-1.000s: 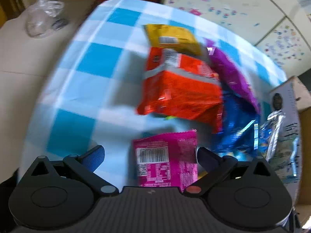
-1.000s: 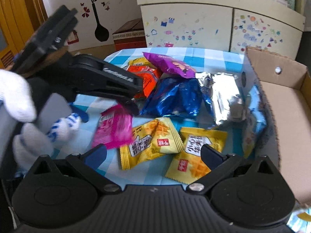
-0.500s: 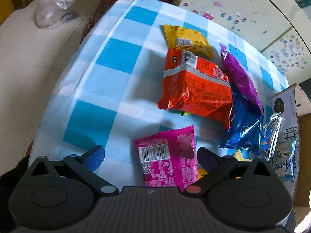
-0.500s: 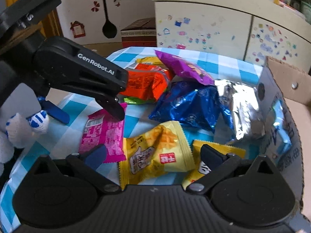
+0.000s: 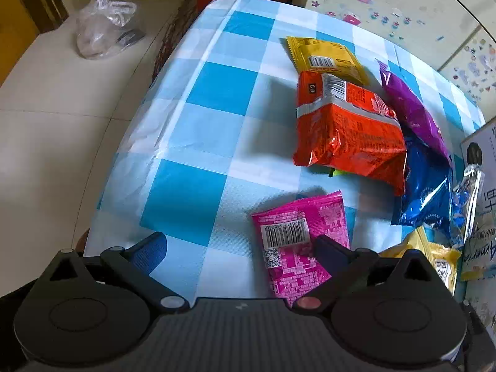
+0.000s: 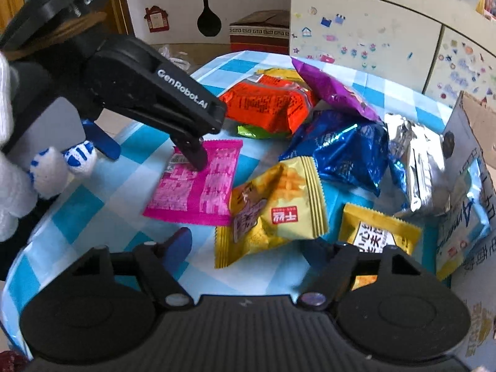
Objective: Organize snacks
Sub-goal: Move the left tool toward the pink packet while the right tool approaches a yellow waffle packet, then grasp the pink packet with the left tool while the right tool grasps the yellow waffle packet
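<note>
Left wrist view: left tool [image 5: 238, 248] spread apart, pink packet [image 5: 299, 241] flat between its fingers, unpinched; clear plastic bag [image 5: 105, 21] on the tiled floor [image 5: 46, 124].
Right wrist view: right tool [image 6: 248, 245] closing, yellow packet [image 6: 272, 210] between the fingers, not yet squeezed; gloved hand [image 6: 28, 167] holds the left tool.
Only right view: silver bag [image 6: 415, 161], cardboard box [image 6: 477, 142].
Bench: blue-and-white checked cloth [image 5: 201, 117].
Room: stickered cabinet [image 6: 365, 34].
</note>
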Motion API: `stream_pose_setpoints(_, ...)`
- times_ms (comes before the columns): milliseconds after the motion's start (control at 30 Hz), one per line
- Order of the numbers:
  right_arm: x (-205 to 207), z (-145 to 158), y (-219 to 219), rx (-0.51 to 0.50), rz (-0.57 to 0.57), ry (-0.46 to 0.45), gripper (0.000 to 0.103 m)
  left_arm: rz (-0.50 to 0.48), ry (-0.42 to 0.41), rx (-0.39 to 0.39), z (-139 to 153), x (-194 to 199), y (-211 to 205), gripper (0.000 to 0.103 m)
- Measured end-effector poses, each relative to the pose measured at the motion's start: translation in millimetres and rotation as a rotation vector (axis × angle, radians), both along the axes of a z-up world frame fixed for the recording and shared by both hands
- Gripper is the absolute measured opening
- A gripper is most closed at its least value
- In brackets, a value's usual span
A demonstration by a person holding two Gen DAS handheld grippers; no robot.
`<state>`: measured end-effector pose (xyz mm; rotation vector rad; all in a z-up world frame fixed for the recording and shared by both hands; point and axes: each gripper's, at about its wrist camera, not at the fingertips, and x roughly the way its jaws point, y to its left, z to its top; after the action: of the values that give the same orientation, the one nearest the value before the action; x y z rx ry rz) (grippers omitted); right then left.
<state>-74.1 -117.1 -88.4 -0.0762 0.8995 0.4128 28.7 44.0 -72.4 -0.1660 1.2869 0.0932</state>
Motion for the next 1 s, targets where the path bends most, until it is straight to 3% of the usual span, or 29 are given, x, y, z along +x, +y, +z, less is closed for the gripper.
stream_pose_setpoints(100, 6, 2, -9, 0.011, -0.091, 0.008, 0.079, 0.009, 0.008, -0.044, -2, 0, -2, 0.103)
stream_pose_setpoints(200, 6, 8, -16, -0.005, -0.131, -0.046, 0.084, 0.015, 0.005, -0.099, -1, 0, -7, 0.103)
stream_pose_setpoints(333, 4, 20, -15, 0.008, -0.114, -0.123, 0.088, 0.002, 0.009, -0.074, -7, 4, -18, 0.103)
stream_pose_setpoints(433, 8, 15, -8, -0.002, -0.084, -0.112, 0.088, -0.033, 0.0, -0.008, -9, 4, -26, 0.103)
stream_pose_setpoints(567, 13, -2, 1, -0.086, -0.075, -0.082, 0.087, -0.026, 0.015, 0.015, -10, 2, -18, 0.103)
stream_pose_setpoints(667, 17, -7, -4, -0.037, -0.102, -0.053, 0.081, -0.004, 0.022, 0.021, -9, 0, -9, 0.103)
stream_pose_setpoints(1000, 20, -2, -21, 0.13, -0.154, -0.014, 0.047, -0.051, 0.049, 0.045, -12, -4, -11, 0.103)
